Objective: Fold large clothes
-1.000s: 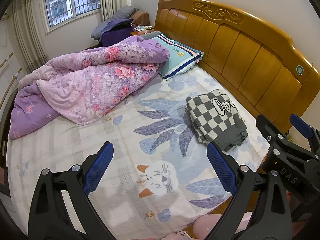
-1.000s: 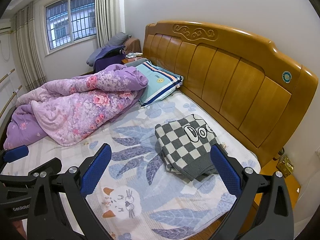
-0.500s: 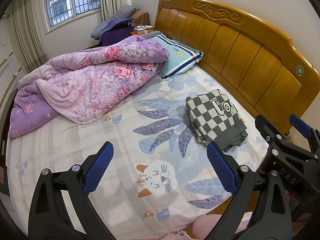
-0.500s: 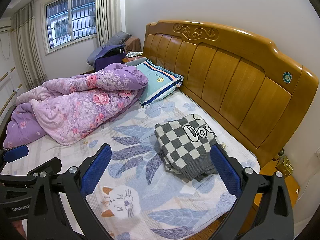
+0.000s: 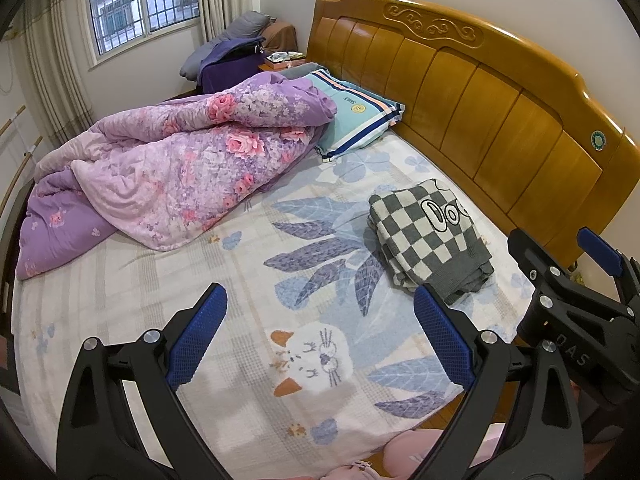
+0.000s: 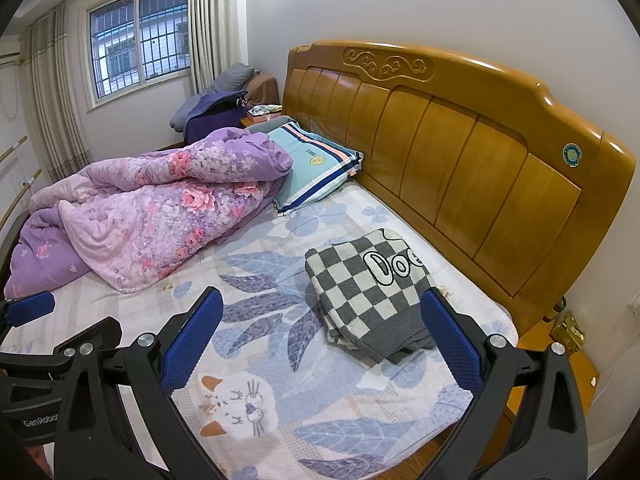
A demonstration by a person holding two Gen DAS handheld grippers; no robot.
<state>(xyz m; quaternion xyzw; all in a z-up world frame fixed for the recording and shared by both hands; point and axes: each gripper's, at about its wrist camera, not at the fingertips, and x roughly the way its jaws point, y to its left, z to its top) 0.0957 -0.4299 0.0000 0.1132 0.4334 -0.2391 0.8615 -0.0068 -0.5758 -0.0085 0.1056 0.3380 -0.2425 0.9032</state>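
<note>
A folded checkered sweater [image 6: 370, 294] lies on the bed [image 6: 280, 420], far and to the right of both grippers, just beside the wooden headboard [image 6: 460, 168] — its long axis running near to far. The right gripper [image 6: 322, 342] is nearer; the left gripper [image 5: 320, 340] hangs further left. Both are spread wide, holding nothing. A purple quilt [image 5: 168, 168] and pillow [image 5: 352, 116] fill the far left — a window [image 6: 136, 36] beyond.

Both wrist views look from the bed's near edge, raised, angled down across the sheet [image 5: 168, 280] toward the headboard [image 6: 460, 152] at right. Right view sits farther right. Shared: folded checkered sweater [image 5: 428, 236], quilt [image 6: 152, 208], window [image 5: 140, 0].
</note>
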